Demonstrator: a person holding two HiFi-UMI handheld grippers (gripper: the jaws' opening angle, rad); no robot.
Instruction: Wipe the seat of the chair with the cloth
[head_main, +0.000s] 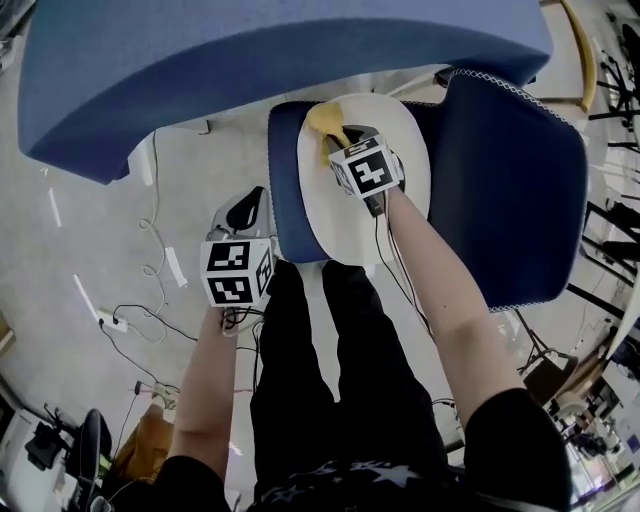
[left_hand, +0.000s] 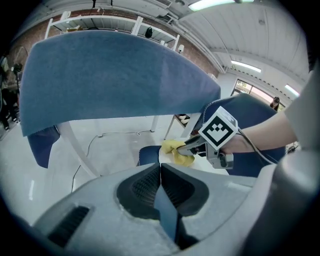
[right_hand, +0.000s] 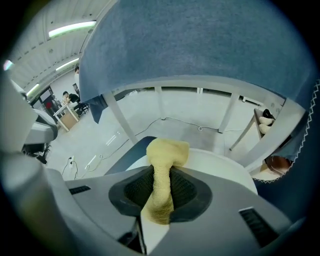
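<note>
Cloth (head_main: 325, 120) in right gripper (head_main: 338, 143) on chair seat (head_main: 335, 228)

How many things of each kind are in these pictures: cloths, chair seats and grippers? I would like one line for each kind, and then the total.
Yellow cloth: 1
White chair seat: 1
Grippers: 2 (left gripper, jaws together on nothing; right gripper, closed on the cloth)
Total: 4

Yellow cloth (right_hand: 167, 152) apparently on white seat (head_main: 412, 130)
</note>
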